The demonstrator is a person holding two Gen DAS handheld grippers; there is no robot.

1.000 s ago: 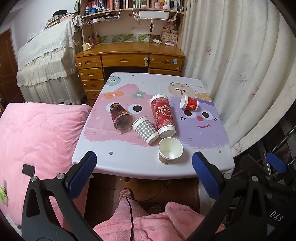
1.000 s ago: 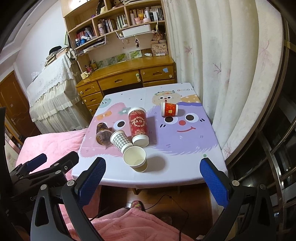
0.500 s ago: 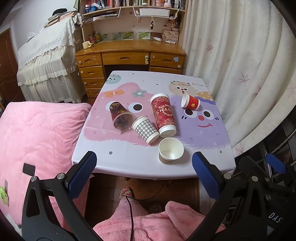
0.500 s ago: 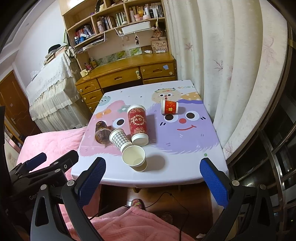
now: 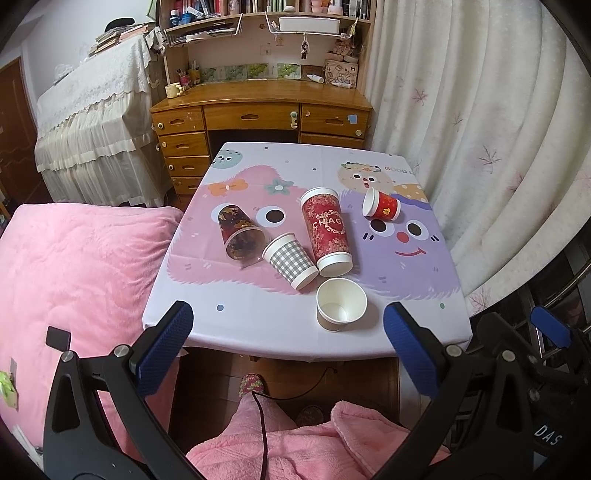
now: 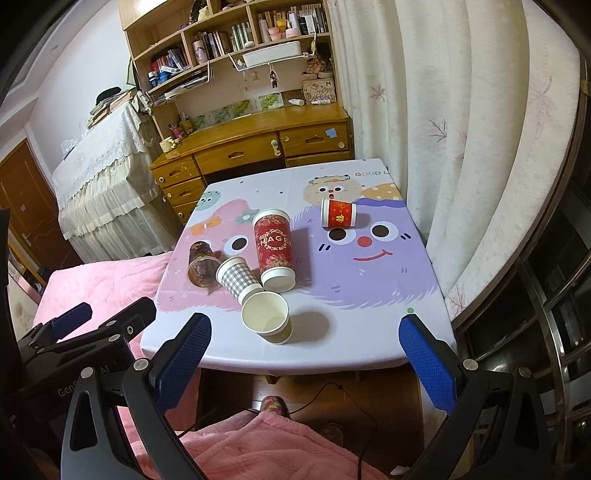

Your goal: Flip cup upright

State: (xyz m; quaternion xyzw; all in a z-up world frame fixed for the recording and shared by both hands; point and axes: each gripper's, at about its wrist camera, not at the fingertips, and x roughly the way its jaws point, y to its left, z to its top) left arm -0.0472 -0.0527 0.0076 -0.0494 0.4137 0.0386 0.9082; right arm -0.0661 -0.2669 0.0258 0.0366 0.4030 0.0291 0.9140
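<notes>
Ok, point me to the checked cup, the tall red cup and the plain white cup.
checked cup [image 5: 290, 261], left wrist view, on its gingham side wall.
tall red cup [image 5: 328, 224], left wrist view, on the lettered side.
plain white cup [image 6: 266, 318], right wrist view, inside its open mouth.

You face a wooden desk [image 5: 260, 110] under bookshelves [image 6: 236, 33], pale curtains [image 5: 461, 110] right, pink bedding [image 5: 74, 277] left.

Grey-white checked cup [image 5: 290, 260]; beside it red-gold tall cup [image 5: 327, 230], plain white cup [image 5: 341, 304], dark brown patterned cup [image 5: 238, 230]; pink-purple cartoon tablecloth [image 5: 255, 314].
</notes>
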